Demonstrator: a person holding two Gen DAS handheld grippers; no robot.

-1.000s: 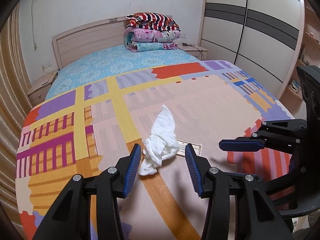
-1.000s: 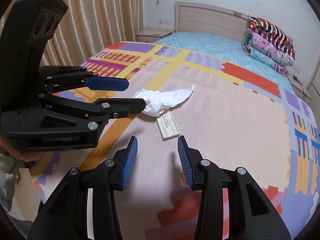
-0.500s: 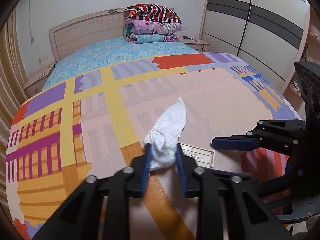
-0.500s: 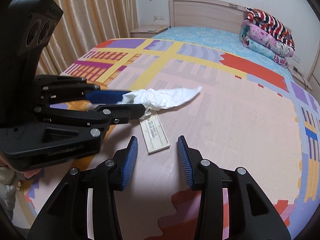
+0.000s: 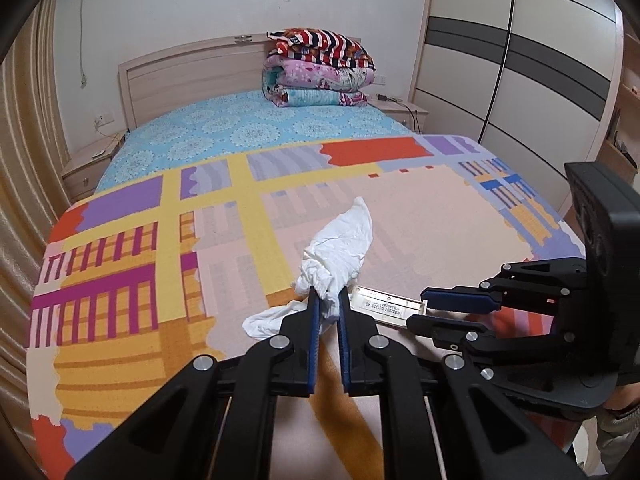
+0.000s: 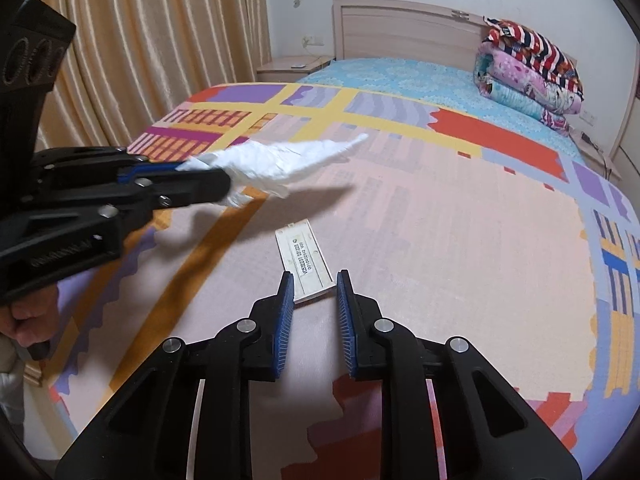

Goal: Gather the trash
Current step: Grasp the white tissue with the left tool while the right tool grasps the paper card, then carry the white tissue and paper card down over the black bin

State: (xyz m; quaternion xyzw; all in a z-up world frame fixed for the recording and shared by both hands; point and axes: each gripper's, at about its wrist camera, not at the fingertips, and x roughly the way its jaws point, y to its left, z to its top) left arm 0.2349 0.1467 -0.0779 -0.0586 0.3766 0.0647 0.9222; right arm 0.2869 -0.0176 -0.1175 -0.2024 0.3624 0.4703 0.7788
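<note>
Pinching a crumpled white tissue point(image 5: 340, 256) between the left tongs point(image 5: 327, 300), lifted off the bed point(image 5: 420, 220).

Its wadded end is clamped by the blue pads point(image 5: 314, 312); the pointed end sticks out ahead of the tips, and a loose tail hangs to their left. Just right of the left tongs a flat white card point(image 6: 306, 262) with a printed label lies on the patterned blanket point(image 6: 460, 240). The right tongs point(image 6: 311, 284) are narrowly parted, tips either side of the card's near end, not gripping it. Far ahead, folded quilts point(image 5: 320, 70) are stacked against the headboard point(image 5: 180, 72).
</note>
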